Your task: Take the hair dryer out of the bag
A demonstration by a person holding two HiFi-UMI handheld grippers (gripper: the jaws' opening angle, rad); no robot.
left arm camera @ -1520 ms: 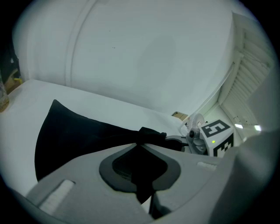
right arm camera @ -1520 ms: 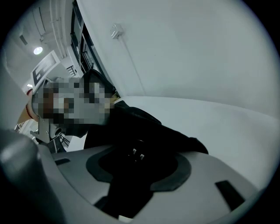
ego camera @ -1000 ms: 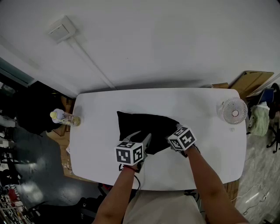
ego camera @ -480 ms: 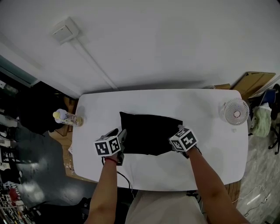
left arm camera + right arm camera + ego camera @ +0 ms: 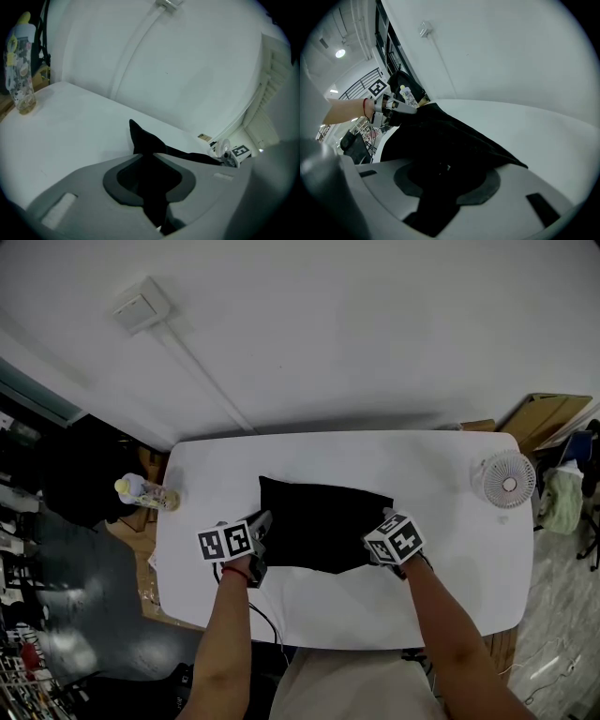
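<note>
- Black cloth fills the middle of the head view: shows the bag point(image 5: 319, 535) lying flat on the white counter point(image 5: 441, 596), with the left gripper point(image 5: 261, 524) at its near-left corner and the right gripper point(image 5: 382, 518) at its near-right corner. Shows no hair dryer anywhere; probably inside the bag, hidden by the cloth. Also shows a bottle point(image 5: 141, 491) at the counter's left edge and a small fan point(image 5: 506, 479) at the far right, both well apart from the work.
- In the left gripper view: have just been closing, and now pinch a raised peak of the bag's cloth. Best to check that the bite takes enough cloth before pulling, since a thin corner may slip out.
- In the right gripper view: clamps a thick fold of the same dark cloth. Cannot tell from here which edge is the mouth, nor whether one layer or both are caught.
- For the step in hand: keep both pinches firm, draw the corners apart and slightly up to find the opening, and stay low over the counter so that a sliding dryer lands softly.
</note>
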